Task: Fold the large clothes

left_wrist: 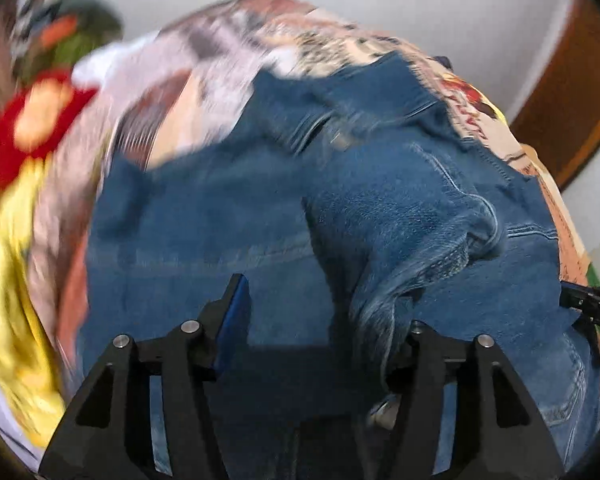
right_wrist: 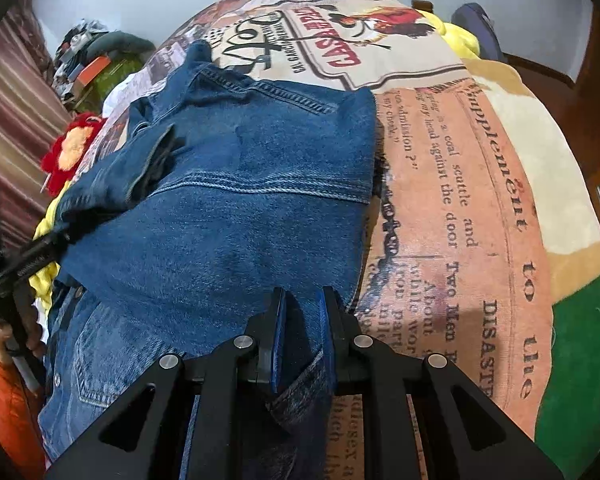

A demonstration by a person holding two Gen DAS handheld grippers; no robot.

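Observation:
A blue denim jacket (right_wrist: 236, 184) lies partly folded on a bed with a newspaper-print blanket (right_wrist: 460, 200). In the right wrist view my right gripper (right_wrist: 303, 300) is shut on the jacket's near edge, denim pinched between its blue pads. In the left wrist view the jacket (left_wrist: 228, 216) fills the middle, blurred on the left. My left gripper (left_wrist: 324, 308) has its jaws wide apart; a bunched fold of denim (left_wrist: 388, 304) drapes over its right finger, and the left finger (left_wrist: 236, 304) is bare. The left gripper also shows at the left edge of the right wrist view (right_wrist: 24, 264).
A red and orange plush toy (right_wrist: 74, 148) and yellow fabric (right_wrist: 44, 272) lie left of the jacket. A pile of clutter (right_wrist: 92, 60) sits at the far left by a striped curtain. A white wall is behind; a wooden frame (left_wrist: 572, 104) stands at right.

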